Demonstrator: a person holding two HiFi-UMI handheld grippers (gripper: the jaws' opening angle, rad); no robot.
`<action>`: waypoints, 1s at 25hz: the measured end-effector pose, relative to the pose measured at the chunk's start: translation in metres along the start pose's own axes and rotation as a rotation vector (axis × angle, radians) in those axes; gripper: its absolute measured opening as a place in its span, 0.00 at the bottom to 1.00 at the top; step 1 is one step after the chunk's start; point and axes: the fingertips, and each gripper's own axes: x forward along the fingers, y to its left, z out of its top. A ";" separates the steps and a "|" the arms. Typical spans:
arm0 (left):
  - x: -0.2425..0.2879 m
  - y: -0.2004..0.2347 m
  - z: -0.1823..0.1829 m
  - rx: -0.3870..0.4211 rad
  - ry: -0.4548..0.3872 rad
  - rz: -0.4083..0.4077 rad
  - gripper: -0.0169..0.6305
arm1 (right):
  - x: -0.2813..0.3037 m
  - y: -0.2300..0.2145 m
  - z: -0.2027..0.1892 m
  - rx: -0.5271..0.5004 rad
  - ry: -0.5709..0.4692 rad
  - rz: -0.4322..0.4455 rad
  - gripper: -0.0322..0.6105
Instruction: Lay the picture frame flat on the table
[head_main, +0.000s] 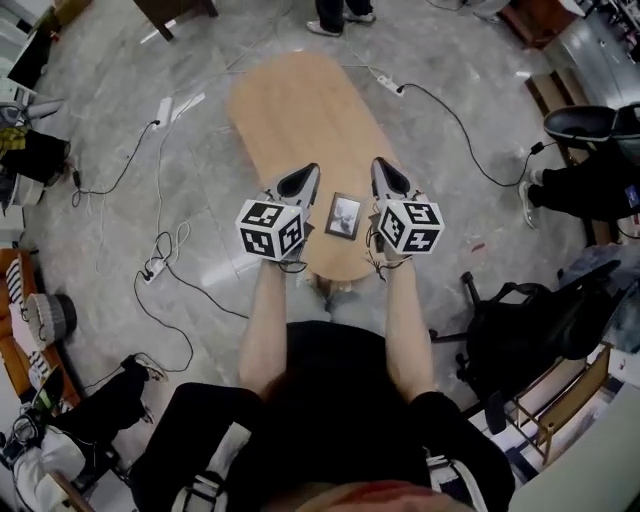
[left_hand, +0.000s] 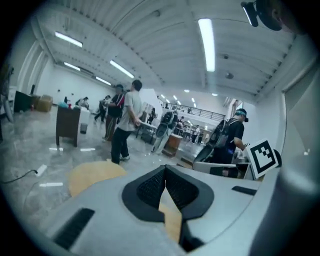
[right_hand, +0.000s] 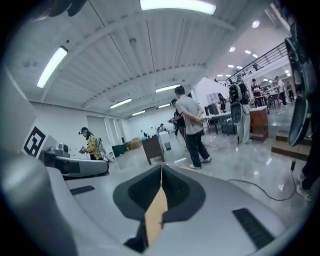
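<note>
A small dark picture frame (head_main: 343, 216) with a grey picture lies face up near the front end of the oval wooden table (head_main: 300, 110), between my two grippers. My left gripper (head_main: 308, 172) hovers just left of the frame, its jaws shut with nothing between them (left_hand: 165, 168). Just right of the frame is my right gripper (head_main: 380, 165), also shut and empty (right_hand: 161, 167). Both point away from me along the table. Neither touches the frame. The frame does not appear in either gripper view.
Cables and power strips (head_main: 387, 82) trail over the grey floor around the table. A black chair and bag (head_main: 520, 330) stand to the right, and a person's feet (head_main: 330, 22) are beyond the table's far end. People stand in the hall (left_hand: 127, 122).
</note>
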 end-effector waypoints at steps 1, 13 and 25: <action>-0.007 -0.005 0.022 0.010 -0.052 0.029 0.04 | -0.008 0.004 0.024 0.006 -0.057 -0.012 0.07; -0.030 -0.048 0.113 0.101 -0.229 0.102 0.04 | -0.056 0.040 0.122 -0.094 -0.225 -0.002 0.07; -0.020 -0.048 0.115 0.082 -0.243 0.133 0.04 | -0.062 0.033 0.132 -0.193 -0.248 -0.010 0.07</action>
